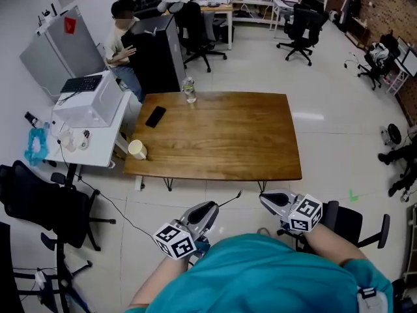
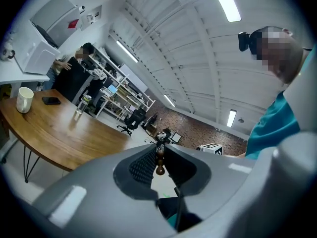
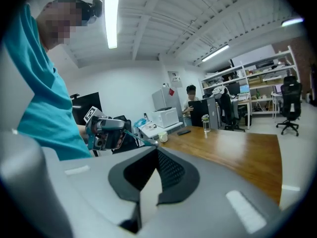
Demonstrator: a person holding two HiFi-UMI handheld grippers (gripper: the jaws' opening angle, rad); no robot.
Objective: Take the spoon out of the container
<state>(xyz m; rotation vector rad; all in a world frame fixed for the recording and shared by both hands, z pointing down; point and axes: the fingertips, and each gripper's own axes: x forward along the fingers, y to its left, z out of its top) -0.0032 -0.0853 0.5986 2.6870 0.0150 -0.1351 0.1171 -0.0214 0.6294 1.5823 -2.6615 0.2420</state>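
The spoon (image 2: 160, 167) is clamped by its handle in the left claw (image 1: 210, 208), off the bench's (image 1: 260, 142) near edge, presumably freed from the cup (image 1: 137, 149). The right claw (image 3: 157, 150) is closed and empty, seemingly unneeded.

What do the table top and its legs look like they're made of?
Table top: looks like wood, warm brown with visible grain and a soft sheen, probably varnished. Legs: thin black bent rods, likely painted metal.
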